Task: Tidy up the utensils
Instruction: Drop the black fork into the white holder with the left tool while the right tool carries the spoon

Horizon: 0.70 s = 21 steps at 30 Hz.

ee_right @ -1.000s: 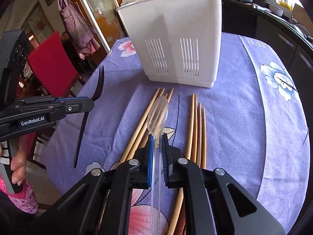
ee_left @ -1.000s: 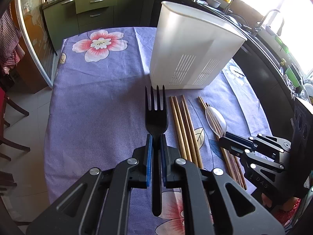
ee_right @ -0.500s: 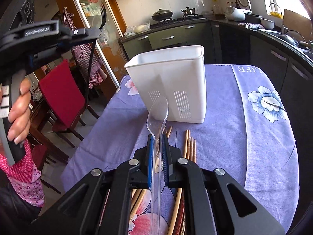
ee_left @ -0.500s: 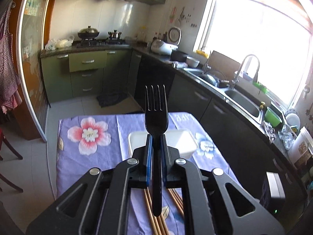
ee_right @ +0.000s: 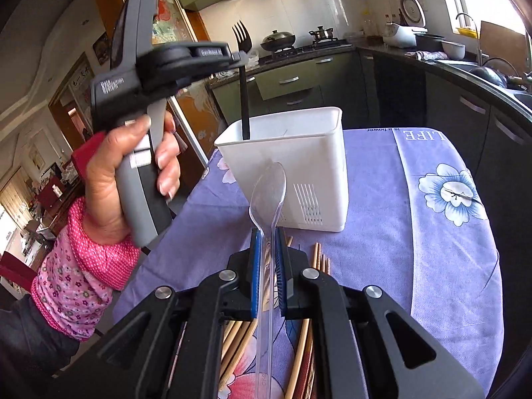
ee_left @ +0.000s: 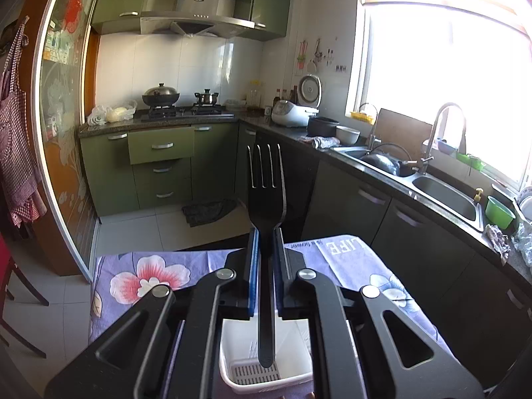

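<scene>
While the left tool (ee_right: 242, 57) grips a black fork (ee_right: 244, 76), the right tool (ee_right: 267, 266) pinches a clear plastic spoon (ee_right: 267, 196)

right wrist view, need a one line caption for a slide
Right gripper holds a clear spoon while the left gripper lowers a black fork into the white holder.

White utensil holder (ee_right: 309, 169) stands upright on the purple floral tablecloth (ee_right: 442, 266), its top open; the black fork (ee_right: 244, 79), clamped in the left gripper (ee_right: 241, 58), hangs handle-down through the left part of the opening, leaving the right part free. Above the rim the left hand (ee_right: 123, 179) blocks the left side. The right gripper (ee_right: 267, 262), closed on the clear spoon (ee_right: 267, 193), sits before the holder's near wall. Chopsticks (ee_right: 319, 261) lie beneath it. Cloth to the right lies bare.
</scene>
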Each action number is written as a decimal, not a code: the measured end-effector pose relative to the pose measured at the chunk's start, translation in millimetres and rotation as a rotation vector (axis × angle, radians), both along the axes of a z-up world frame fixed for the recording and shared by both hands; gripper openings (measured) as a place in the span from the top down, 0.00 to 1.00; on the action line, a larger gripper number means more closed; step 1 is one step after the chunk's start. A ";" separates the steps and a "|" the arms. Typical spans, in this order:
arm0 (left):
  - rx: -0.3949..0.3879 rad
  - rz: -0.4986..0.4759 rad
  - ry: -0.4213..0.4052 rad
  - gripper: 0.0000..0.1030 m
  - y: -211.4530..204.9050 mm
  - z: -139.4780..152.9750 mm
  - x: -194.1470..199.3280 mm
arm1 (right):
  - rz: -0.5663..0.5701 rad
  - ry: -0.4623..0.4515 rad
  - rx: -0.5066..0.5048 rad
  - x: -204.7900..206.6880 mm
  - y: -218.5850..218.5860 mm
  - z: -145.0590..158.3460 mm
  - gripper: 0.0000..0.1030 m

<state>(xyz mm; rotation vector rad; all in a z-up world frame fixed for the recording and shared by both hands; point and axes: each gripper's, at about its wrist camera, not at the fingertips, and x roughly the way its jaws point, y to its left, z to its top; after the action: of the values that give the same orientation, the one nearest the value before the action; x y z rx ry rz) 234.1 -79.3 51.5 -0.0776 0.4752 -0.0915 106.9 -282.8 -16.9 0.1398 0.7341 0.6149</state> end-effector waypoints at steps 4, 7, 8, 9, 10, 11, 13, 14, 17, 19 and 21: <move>0.001 0.002 0.057 0.92 4.0 -18.0 -2.1 | -0.018 -0.029 0.003 5.3 -2.3 14.7 0.91; 0.006 -0.013 0.095 0.90 5.2 -25.2 -5.2 | -0.037 -0.066 0.014 13.1 -3.0 32.7 0.91; 0.009 -0.013 0.102 0.88 5.7 -25.8 -6.7 | -0.044 -0.083 0.018 16.4 -2.3 40.2 0.91; 0.011 -0.010 0.106 0.82 6.6 -25.4 -8.0 | -0.050 -0.100 0.025 20.0 -1.2 48.8 0.91; 0.014 -0.004 0.109 0.78 7.7 -25.0 -10.5 | -0.058 -0.122 0.034 24.4 -0.3 57.0 0.91; 0.013 0.000 0.113 0.77 9.0 -25.0 -13.6 | -0.068 -0.150 0.040 29.0 0.9 65.9 0.91; 0.000 0.008 0.118 0.77 15.0 -23.3 -22.5 | -0.088 -0.209 0.056 44.2 2.7 80.8 0.91; -0.006 0.015 0.119 0.77 18.5 -22.1 -27.7 | -0.100 -0.238 0.067 50.6 4.8 89.9 0.91; -0.020 0.021 0.126 0.77 27.3 -19.3 -42.9 | -0.153 -0.335 0.084 72.5 13.3 111.4 0.91; -0.018 0.018 0.135 0.76 32.2 -19.8 -53.4 | -0.193 -0.381 0.093 90.9 19.3 119.9 0.91; -0.014 0.018 0.139 0.75 36.6 -20.3 -64.2 | -0.227 -0.405 0.101 109.4 24.9 120.8 0.91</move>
<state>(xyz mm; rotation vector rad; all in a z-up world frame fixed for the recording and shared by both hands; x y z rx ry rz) 169.9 -42.7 31.2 -0.1028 0.6127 -0.0725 216.3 -257.9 103.9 0.1823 0.2894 0.4441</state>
